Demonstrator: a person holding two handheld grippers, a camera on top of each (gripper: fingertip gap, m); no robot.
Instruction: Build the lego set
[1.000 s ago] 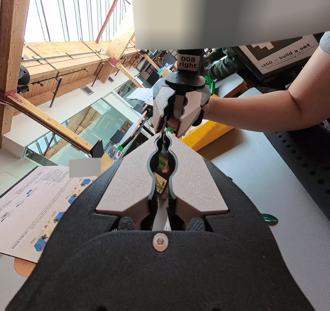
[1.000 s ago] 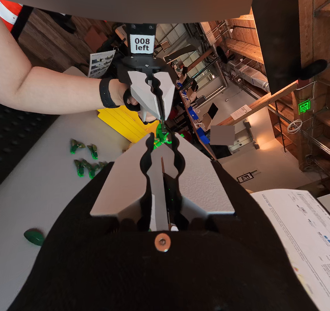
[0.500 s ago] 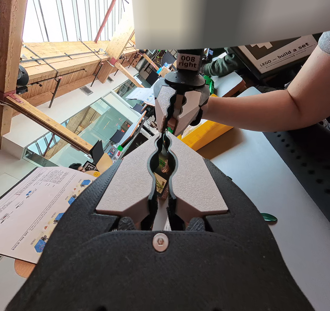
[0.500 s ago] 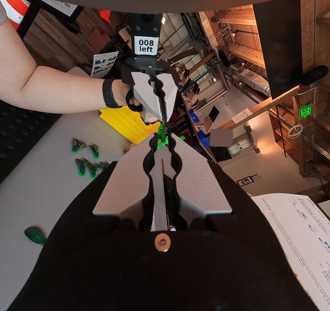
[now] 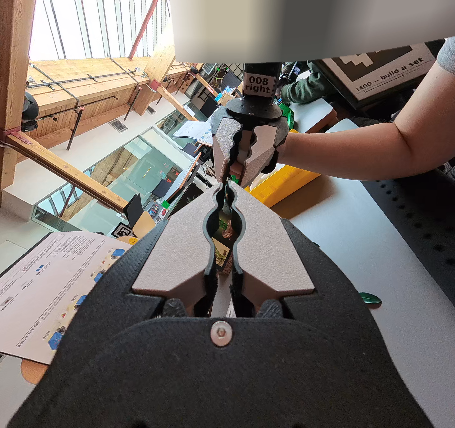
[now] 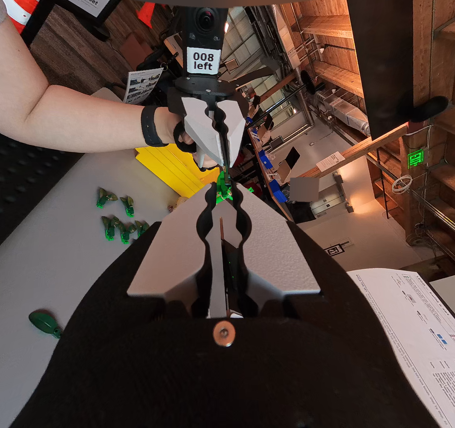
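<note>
My left gripper [image 5: 225, 186] is shut on a thin dark green leaf piece [image 5: 227, 203] held in its tips. My right gripper [image 6: 222, 186] is shut on a bright green plant stem piece [image 6: 222, 191]. The two grippers point at each other above the grey table [image 5: 344, 256], tip to tip, with the two pieces touching. The right gripper [image 5: 229, 177] faces me in the left wrist view. The left gripper [image 6: 224, 163] faces me in the right wrist view. The joint between the pieces is mostly hidden by the fingertips.
Several green leaf assemblies [image 6: 118, 216] lie on the table. A single dark green leaf [image 6: 45, 322] lies nearer. A yellow bin [image 5: 283, 189] stands behind the grippers. A printed instruction sheet [image 5: 49, 280] lies on one side and a black perforated mat [image 5: 418, 219] on the other. The tips of both grippers are at nearly the same place.
The two grippers have drawn slightly closer, tip to tip, and the right gripper has turned a little. Both stay shut on their pieces.
</note>
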